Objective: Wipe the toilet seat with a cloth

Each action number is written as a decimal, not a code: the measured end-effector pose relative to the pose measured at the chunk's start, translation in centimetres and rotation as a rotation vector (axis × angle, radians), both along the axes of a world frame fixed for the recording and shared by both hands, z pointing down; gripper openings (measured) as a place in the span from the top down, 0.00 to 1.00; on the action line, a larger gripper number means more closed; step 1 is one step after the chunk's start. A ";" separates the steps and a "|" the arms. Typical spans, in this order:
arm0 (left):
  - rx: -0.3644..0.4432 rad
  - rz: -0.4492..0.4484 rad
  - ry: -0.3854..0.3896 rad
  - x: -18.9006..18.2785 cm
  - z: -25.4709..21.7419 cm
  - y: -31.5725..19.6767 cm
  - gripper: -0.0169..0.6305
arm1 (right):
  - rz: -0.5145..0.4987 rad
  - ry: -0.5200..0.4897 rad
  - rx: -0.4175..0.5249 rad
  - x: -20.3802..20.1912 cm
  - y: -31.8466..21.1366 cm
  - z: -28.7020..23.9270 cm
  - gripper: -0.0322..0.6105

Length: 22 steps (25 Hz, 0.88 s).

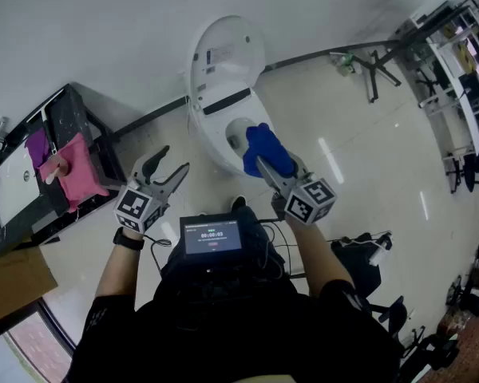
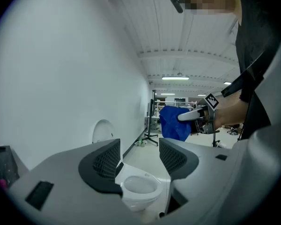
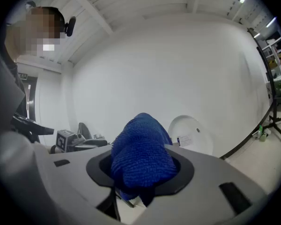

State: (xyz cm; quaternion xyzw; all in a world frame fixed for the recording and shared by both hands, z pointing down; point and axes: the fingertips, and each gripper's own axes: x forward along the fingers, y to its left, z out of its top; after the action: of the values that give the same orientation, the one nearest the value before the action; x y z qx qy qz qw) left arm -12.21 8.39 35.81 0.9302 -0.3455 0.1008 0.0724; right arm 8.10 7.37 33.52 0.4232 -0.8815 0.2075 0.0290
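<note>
Blue terry cloth (image 1: 267, 152) is sitting pinched in R gripper (image 1: 265, 164), hovering above white toilet seat (image 1: 214, 140), clear of it; L gripper (image 1: 172, 159) is idling beside, jaws spread, empty; approach step imo; next: lowering cloth onto the seat w/ light pressure, then sweeping round.

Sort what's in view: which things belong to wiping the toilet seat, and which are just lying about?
Job in hand:
blue cloth, clamped in the right gripper
toilet, lid up
left gripper, open, empty

Lying about:
pink cloth and purple cloth on the black stand
shelving rack
tripod
</note>
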 end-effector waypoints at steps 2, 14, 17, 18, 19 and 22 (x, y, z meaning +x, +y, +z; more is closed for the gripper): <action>-0.016 0.003 0.004 0.5 0.8 -1.9 0.56 | -0.010 0.032 -0.006 0.4 -1.6 0.9 0.67; -0.181 -0.056 -0.054 4.1 9.7 -15.1 0.56 | -0.195 0.239 -0.116 1.0 -16.4 14.8 0.67; -0.240 -0.065 -0.083 5.0 14.4 -18.7 0.56 | -0.261 0.304 -0.181 0.3 -21.1 21.5 0.67; -0.265 -0.070 -0.092 5.2 16.1 -19.4 0.56 | -0.282 0.320 -0.216 0.1 -22.1 24.0 0.67; -0.293 -0.077 -0.097 5.4 17.7 -19.9 0.56 | -0.301 0.334 -0.254 -0.1 -22.9 26.5 0.67; -0.350 -0.102 -0.106 5.5 22.5 -21.8 0.56 | -0.346 0.379 -0.347 -0.8 -25.6 34.2 0.67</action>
State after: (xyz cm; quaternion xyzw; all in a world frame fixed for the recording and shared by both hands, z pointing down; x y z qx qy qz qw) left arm -6.74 -13.44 58.26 0.8781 -0.3725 0.2043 0.2200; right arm 7.35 -18.23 67.72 0.2867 -0.8707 0.2642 0.2998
